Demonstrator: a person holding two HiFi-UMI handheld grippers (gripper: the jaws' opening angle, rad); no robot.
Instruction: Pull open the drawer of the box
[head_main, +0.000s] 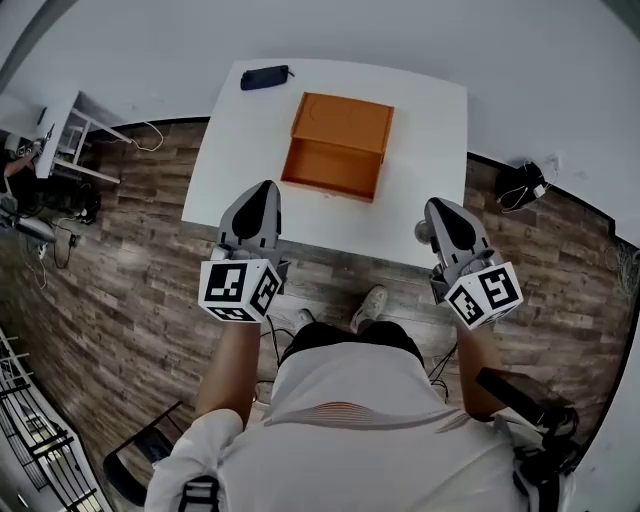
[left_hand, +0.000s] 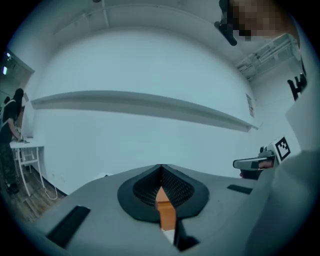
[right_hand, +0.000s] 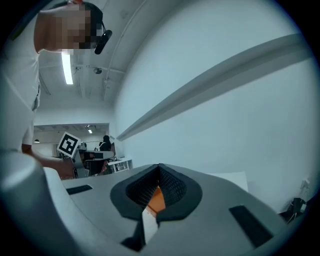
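Drawer is out, and both grippers are raised and away from the box.

I see the orange box (head_main: 343, 120) near the middle of the white table (head_main: 430, 150). Its drawer (head_main: 332, 170) is already pulled out toward my side, so its inside shows in the head view. From this I judge that the main work is done. What is left, I think, is only to decide if the drawer is open far enough. My left gripper (head_main: 262, 190) and my right gripper (head_main: 438, 207) hang near the front edge of the table, well apart from the box, and they touch nothing. In each gripper view the jaws are together and hold nothing. The orange strip in the slit between them is only the box far behind. A black pouch (head_main: 264, 77) lies at the far left corner of the table.
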